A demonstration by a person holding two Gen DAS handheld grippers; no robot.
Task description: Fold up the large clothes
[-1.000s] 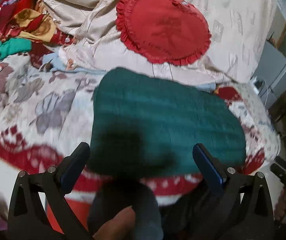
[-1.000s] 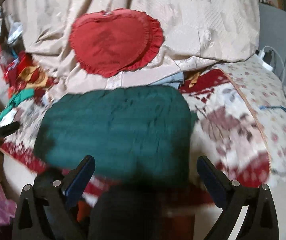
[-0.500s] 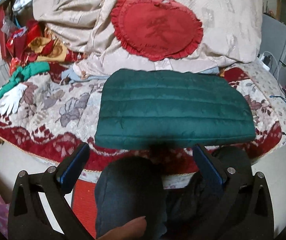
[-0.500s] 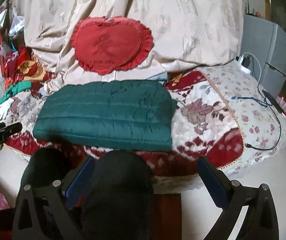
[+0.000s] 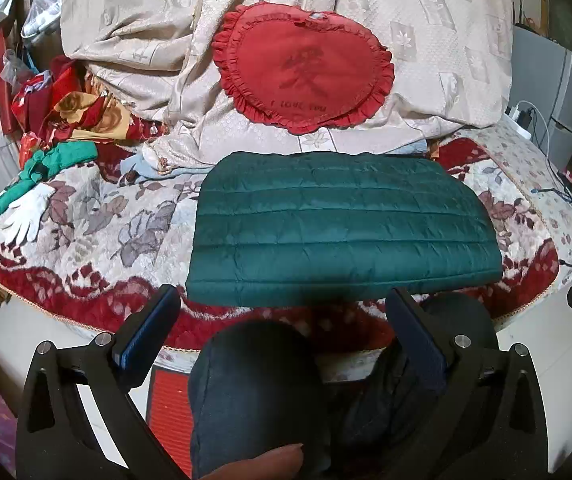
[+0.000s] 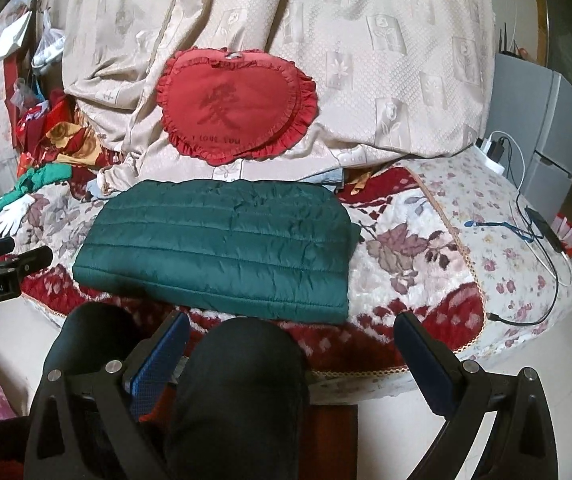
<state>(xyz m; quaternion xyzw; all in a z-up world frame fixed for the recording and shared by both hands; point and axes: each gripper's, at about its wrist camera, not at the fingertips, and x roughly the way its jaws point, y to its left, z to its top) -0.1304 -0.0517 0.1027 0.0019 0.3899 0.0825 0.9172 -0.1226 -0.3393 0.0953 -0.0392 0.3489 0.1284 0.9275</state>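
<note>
A dark green quilted jacket [image 5: 341, 228] lies folded into a flat rectangle on the floral bed cover; it also shows in the right wrist view [image 6: 222, 244]. My left gripper [image 5: 286, 320] is open and empty, held back from the bed's front edge above the person's knees. My right gripper [image 6: 291, 340] is open and empty too, also short of the bed, over a knee [image 6: 242, 376]. Neither gripper touches the jacket. The left gripper's tip [image 6: 6, 264] shows at the left edge of the right wrist view.
A red heart-shaped cushion [image 5: 305, 72] leans on beige bedding behind the jacket. A pile of red and green clothes and a white glove [image 5: 26, 216] lie at the left. Cables and a power strip [image 6: 493, 156] lie on the bed's right side, beside a grey cabinet [image 6: 541, 128].
Both grippers have pulled back and up from the jacket, away from the bed. The jacket stays folded on the bed. More of the room and the person's knees show now.
</note>
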